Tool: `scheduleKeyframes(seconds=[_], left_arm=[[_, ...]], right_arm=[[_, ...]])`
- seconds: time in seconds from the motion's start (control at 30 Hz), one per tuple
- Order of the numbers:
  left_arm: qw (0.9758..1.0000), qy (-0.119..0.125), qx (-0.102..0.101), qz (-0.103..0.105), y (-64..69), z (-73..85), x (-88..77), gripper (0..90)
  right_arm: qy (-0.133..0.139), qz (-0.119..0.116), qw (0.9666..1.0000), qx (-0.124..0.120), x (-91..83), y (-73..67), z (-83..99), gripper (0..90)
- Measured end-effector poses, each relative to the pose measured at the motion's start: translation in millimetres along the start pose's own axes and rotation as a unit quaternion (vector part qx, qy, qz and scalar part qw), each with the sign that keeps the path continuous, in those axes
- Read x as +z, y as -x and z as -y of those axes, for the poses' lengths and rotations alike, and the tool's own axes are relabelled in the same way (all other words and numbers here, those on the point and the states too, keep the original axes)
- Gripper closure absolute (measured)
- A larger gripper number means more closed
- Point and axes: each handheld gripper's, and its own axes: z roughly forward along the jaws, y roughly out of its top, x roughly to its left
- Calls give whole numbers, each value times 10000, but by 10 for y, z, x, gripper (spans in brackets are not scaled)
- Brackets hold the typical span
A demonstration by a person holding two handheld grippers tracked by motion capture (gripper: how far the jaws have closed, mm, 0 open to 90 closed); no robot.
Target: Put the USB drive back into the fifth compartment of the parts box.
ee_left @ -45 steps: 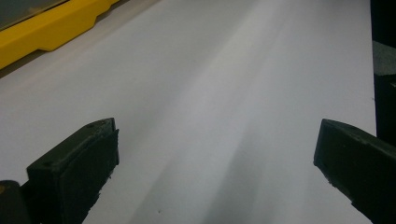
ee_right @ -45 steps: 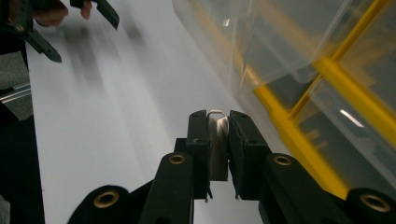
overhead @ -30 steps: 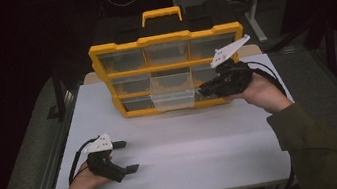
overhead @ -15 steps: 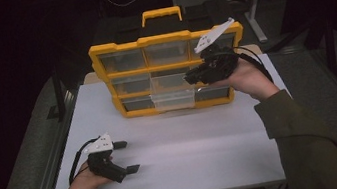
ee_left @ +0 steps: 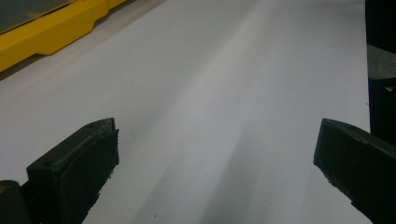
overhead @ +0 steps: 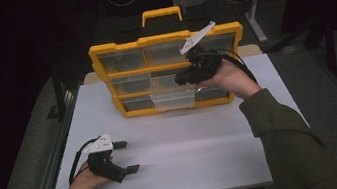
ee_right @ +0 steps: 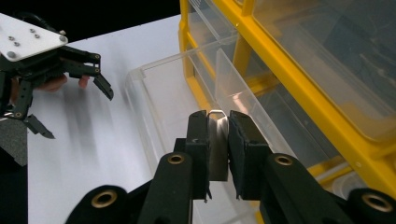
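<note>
High view: yellow organizer point(overhead: 168, 69) stands upright at the table's point(overhead: 192, 166) far edge, one clear drawer point(overhead: 173, 99) in the bottom row pulled partway out. Right gripper point(overhead: 182, 78) held before the middle row. Left gripper point(overhead: 125, 156) rests on the table, well apart, jaws spread wide.

Left gripper view: both jaws far apart over bare table, nothing between.

Right gripper view: jaws clamped on a small metal piece point(ee_right: 217, 144), just above the open drawer.

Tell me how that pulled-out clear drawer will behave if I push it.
The clear drawer looks like thin empty plastic, so probably light and easy to slide. It sticks far out of the yellow organizer, so an off-centre push may skew or jam it. Smooth walls likely slip in the tongs.
</note>
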Motion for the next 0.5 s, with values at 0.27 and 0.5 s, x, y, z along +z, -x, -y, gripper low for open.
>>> scheduleKeyframes(seconds=[0.27, 0.5], left_arm=[[10000, -5, 4, 7, 1, 1, -2, 0], [10000, -14, -13, 4, 1, 1, 8, 0]], right_arm=[[99, -25, 9997, 222, -61, 0, 62, 524], [207, 58, 9992, 334, -198, -15, 177, 414]])
